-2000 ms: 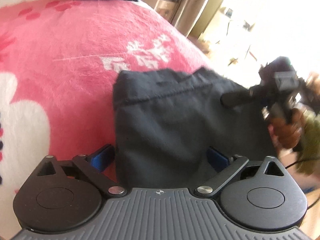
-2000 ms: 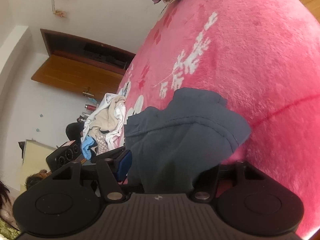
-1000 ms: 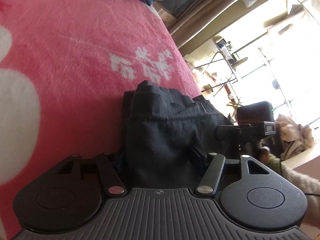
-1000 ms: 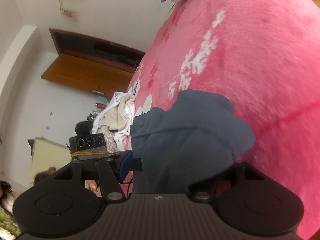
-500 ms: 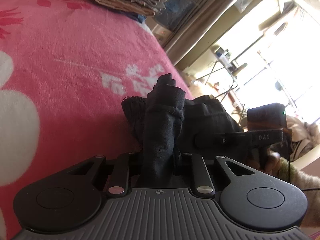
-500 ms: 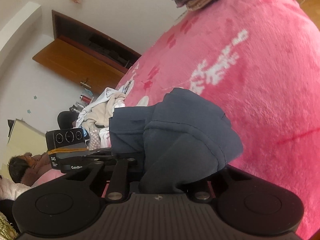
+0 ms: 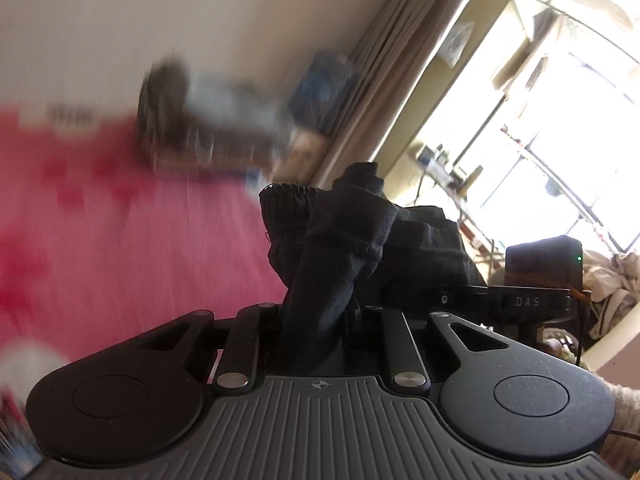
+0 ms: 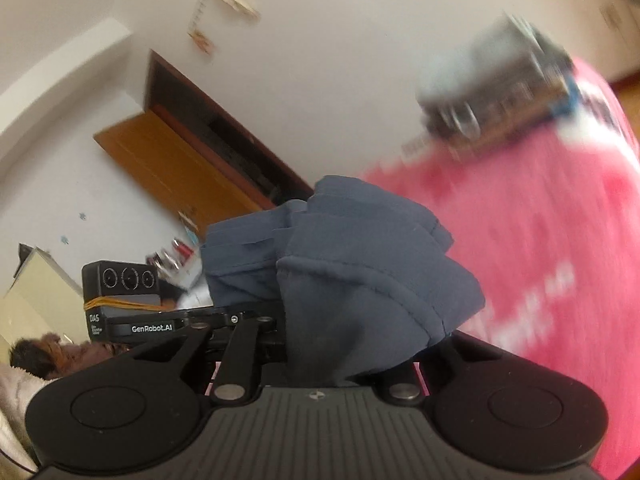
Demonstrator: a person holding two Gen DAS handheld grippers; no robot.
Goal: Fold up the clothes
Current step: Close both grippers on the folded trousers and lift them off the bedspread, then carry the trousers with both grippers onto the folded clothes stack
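dark folded garment [image 7: 340,248] pinched in both clenched jaws, lifted over pink blanket [image 7: 120,240].

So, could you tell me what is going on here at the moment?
A person is folding clothes on a pink blanket, with a handheld gripper in each hand. Both the left gripper and the right gripper are shut on the same dark garment, which is bunched up between them. A blurred stack of folded clothes sits at the far end.

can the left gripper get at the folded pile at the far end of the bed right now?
Probably not: the left gripper is shut on the dark garment, which bunches ahead of it. The folded pile lies far off across the pink blanket.
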